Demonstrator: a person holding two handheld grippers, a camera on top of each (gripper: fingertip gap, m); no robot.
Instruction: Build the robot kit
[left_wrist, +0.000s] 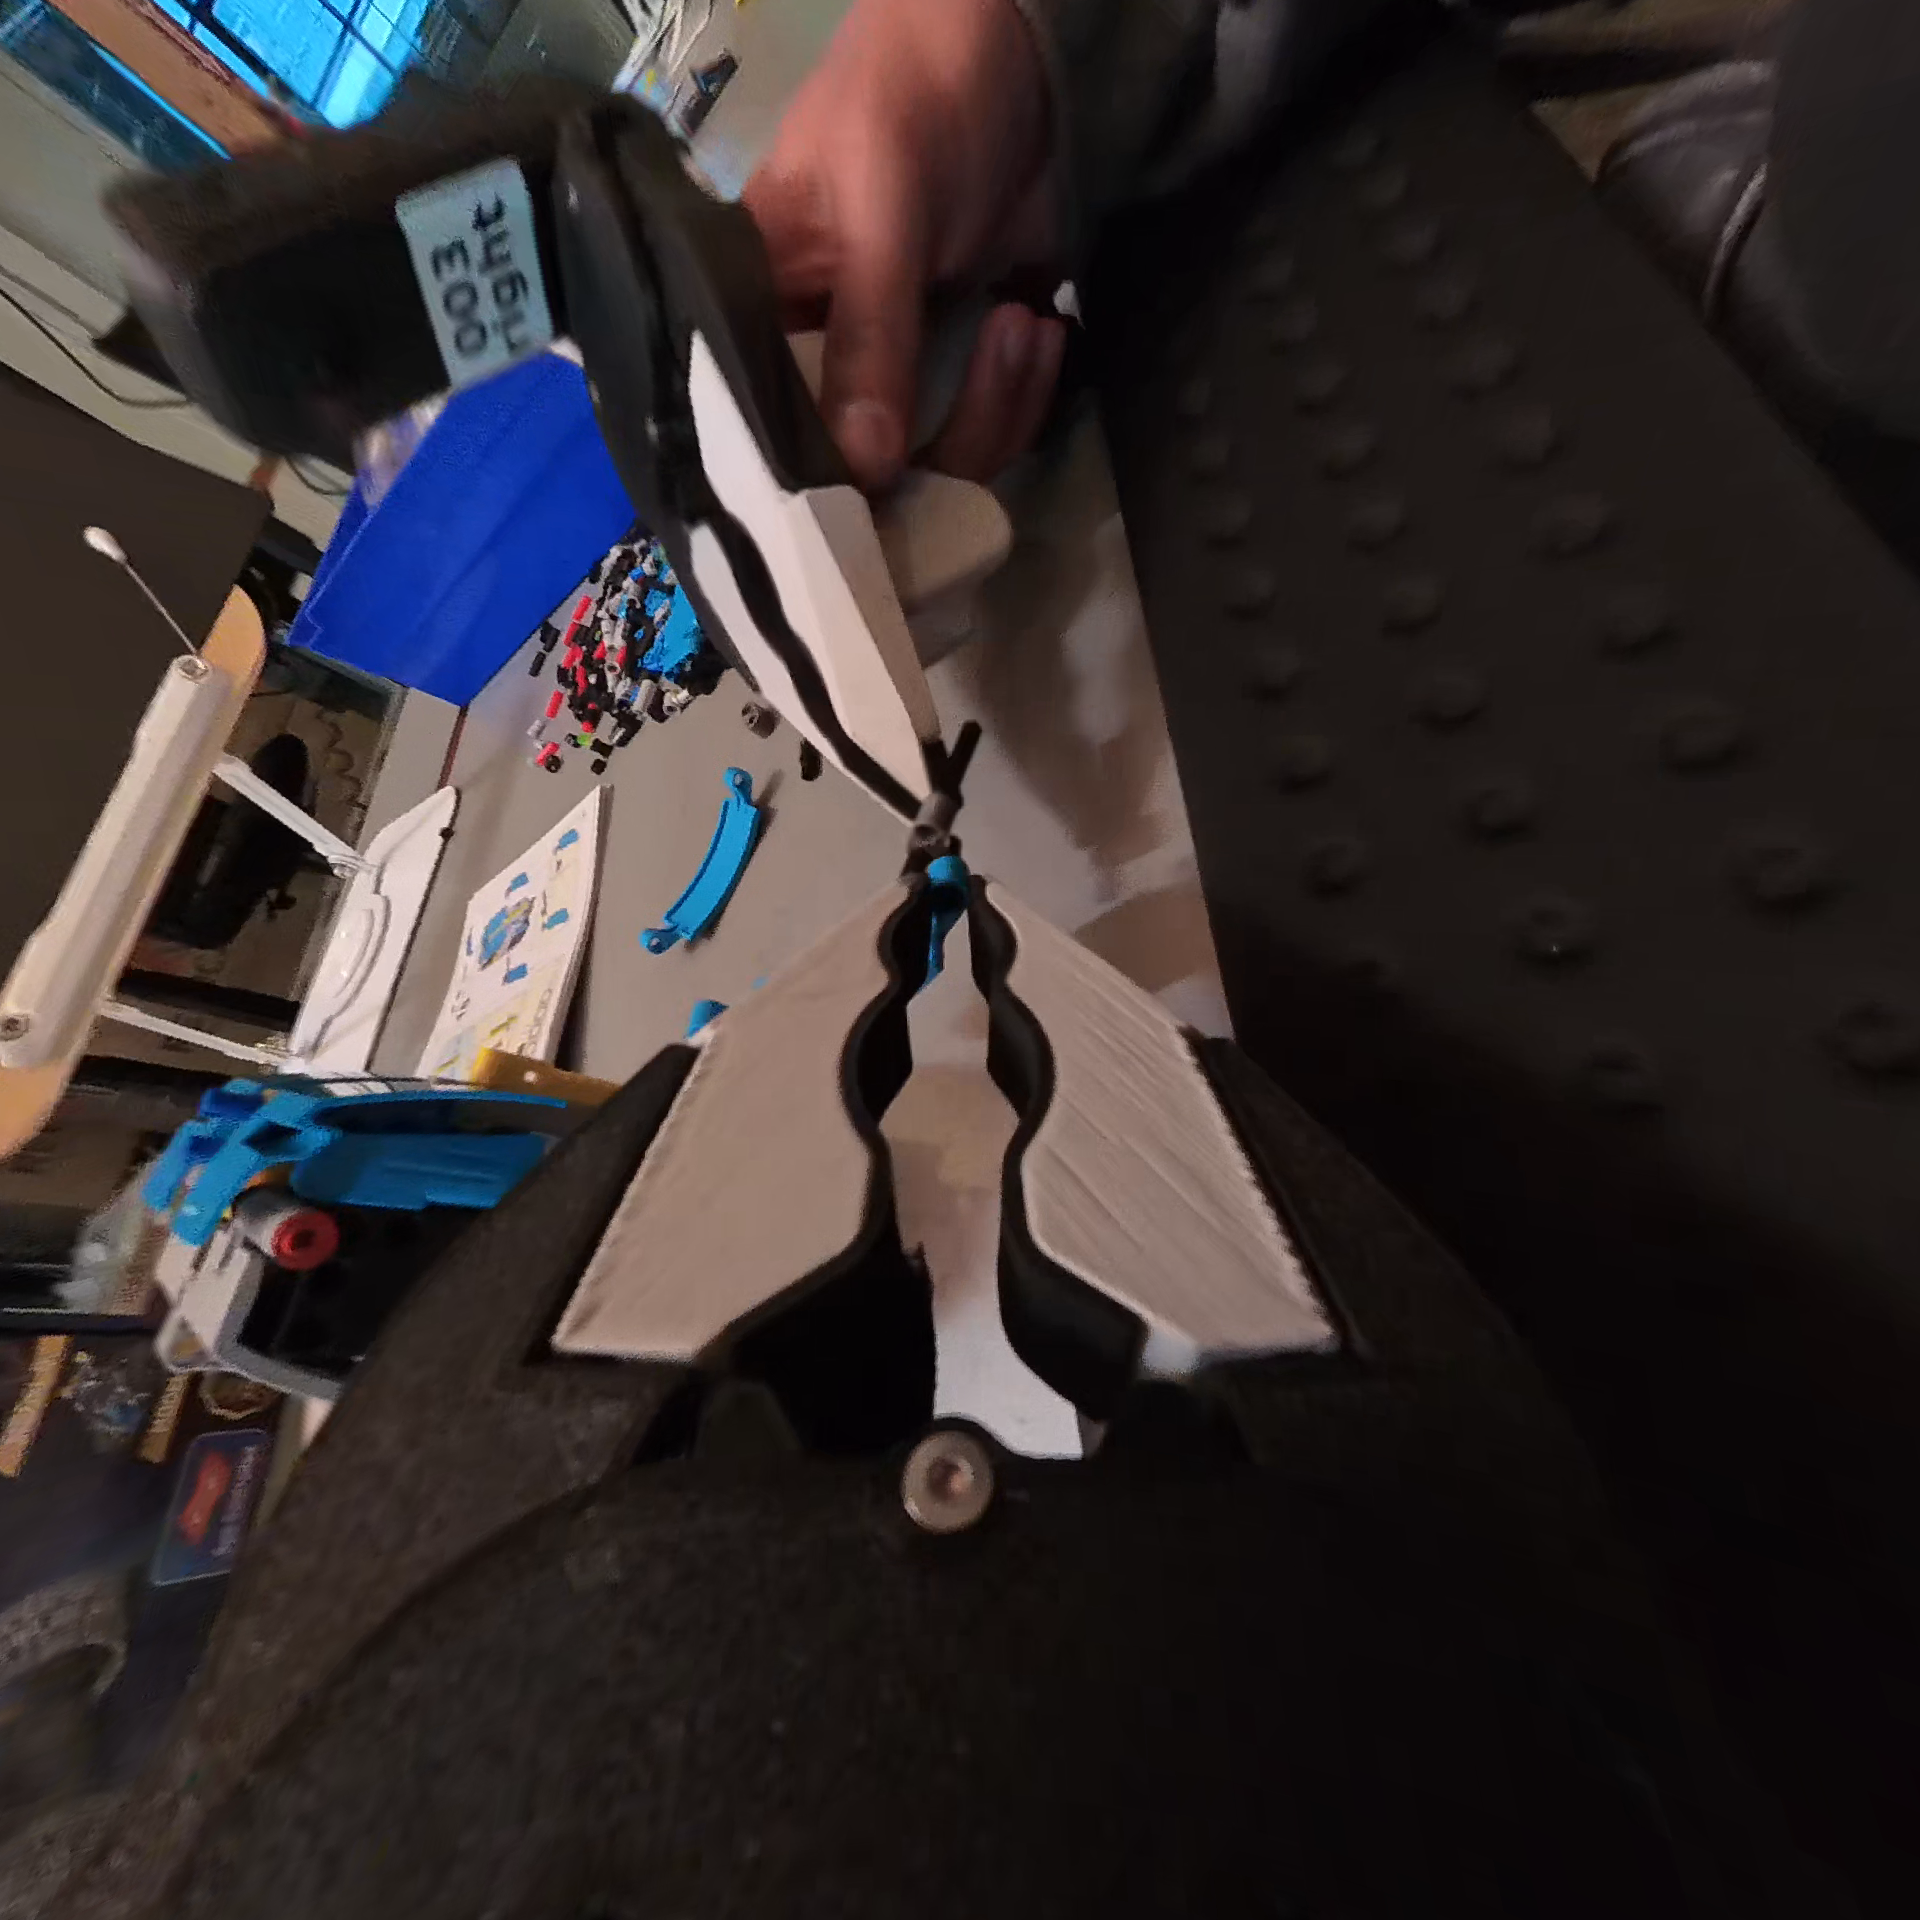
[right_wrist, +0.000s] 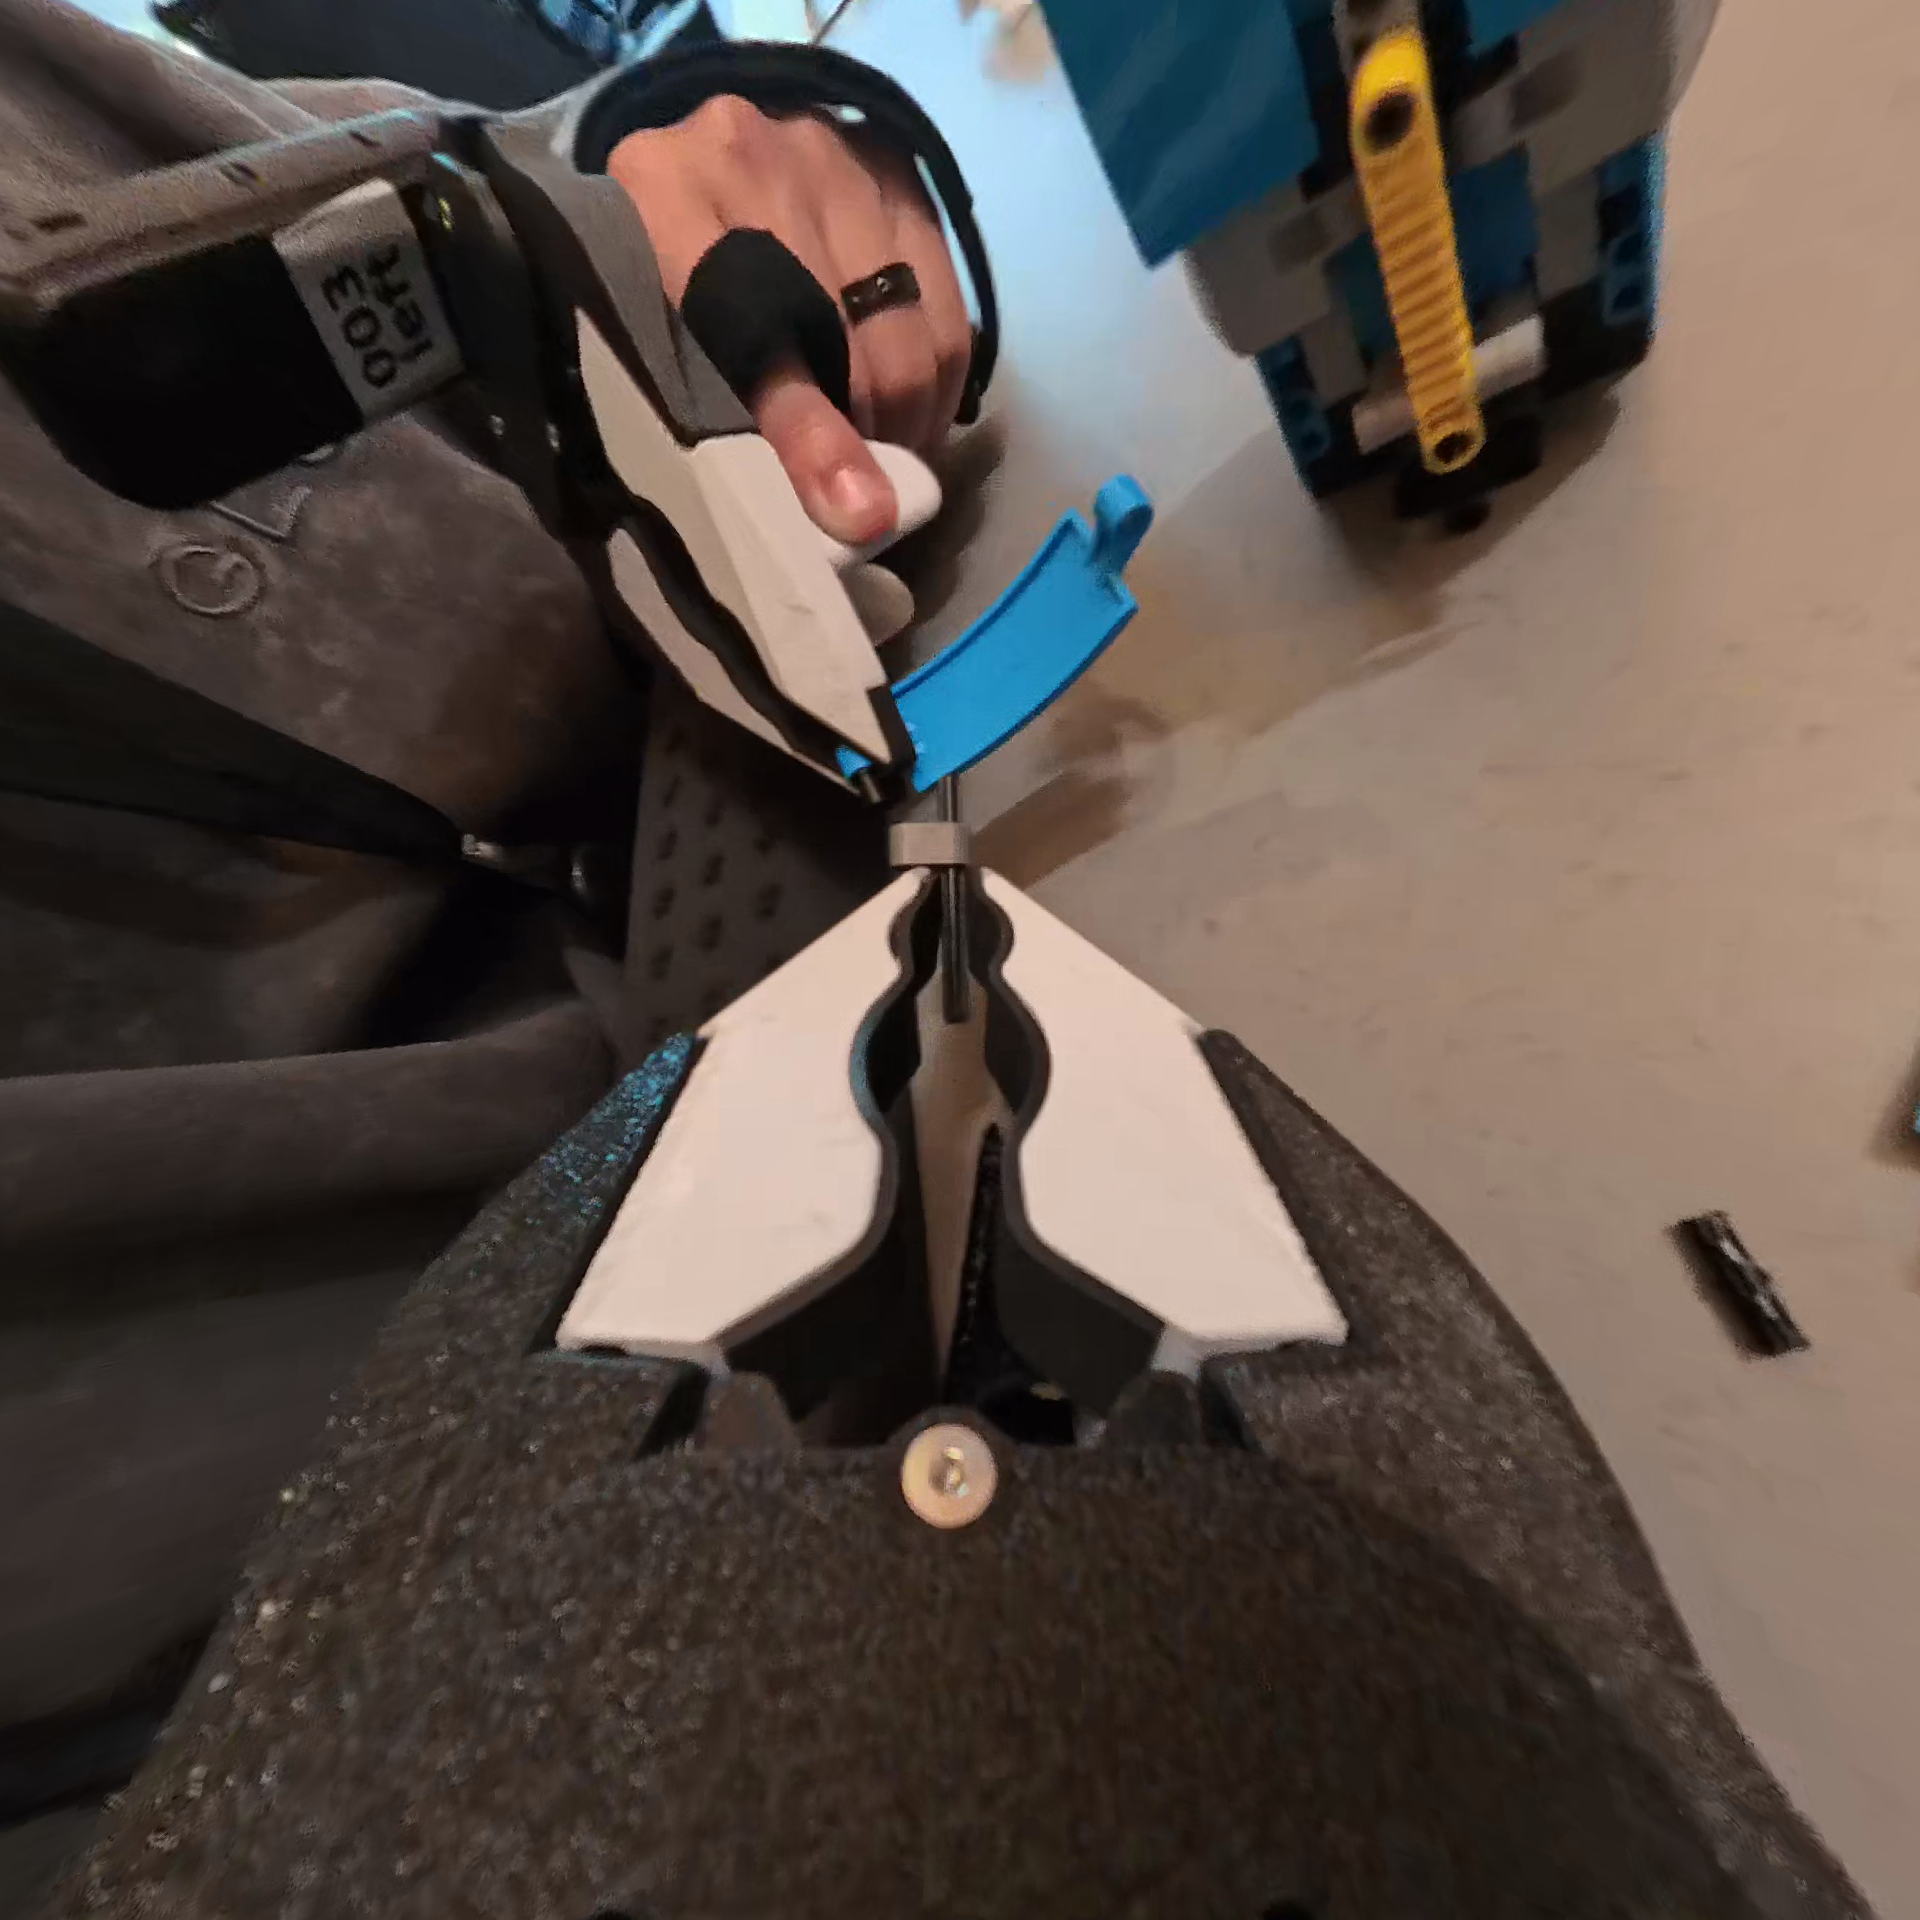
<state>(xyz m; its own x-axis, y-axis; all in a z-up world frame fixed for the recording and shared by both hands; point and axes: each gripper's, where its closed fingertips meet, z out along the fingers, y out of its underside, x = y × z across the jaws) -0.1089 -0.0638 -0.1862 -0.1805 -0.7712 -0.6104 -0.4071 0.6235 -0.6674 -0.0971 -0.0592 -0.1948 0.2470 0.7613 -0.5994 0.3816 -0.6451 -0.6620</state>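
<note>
The left tool (right_wrist: 868, 774) is clamped on one end of a blue curved piece (right_wrist: 1013, 665), and the right tool (right_wrist: 951, 883), closed on a thin black axle (right_wrist: 953, 961) carrying a grey bush (right_wrist: 928, 844), meets it tip to tip above the desk (right_wrist: 1455, 935) (axle pointing lengthwise at the piece's gripped end).

A grey table (left_wrist: 665, 831) carries the loose parts. On it lie a curved blue piece (left_wrist: 712, 864), an open instruction booklet (left_wrist: 525, 935) beside a white tray-like thing (left_wrist: 374, 925), a heap of small black, red and blue parts (left_wrist: 623, 649), and a blue bin (left_wrist: 468, 540) behind the heap. The right wrist view shows a blue and grey block model with a yellow beam (right_wrist: 1413, 249) standing on the tabletop, and a small black piece (right_wrist: 1740, 1299), perhaps a connector, lying well apart from it.
</note>
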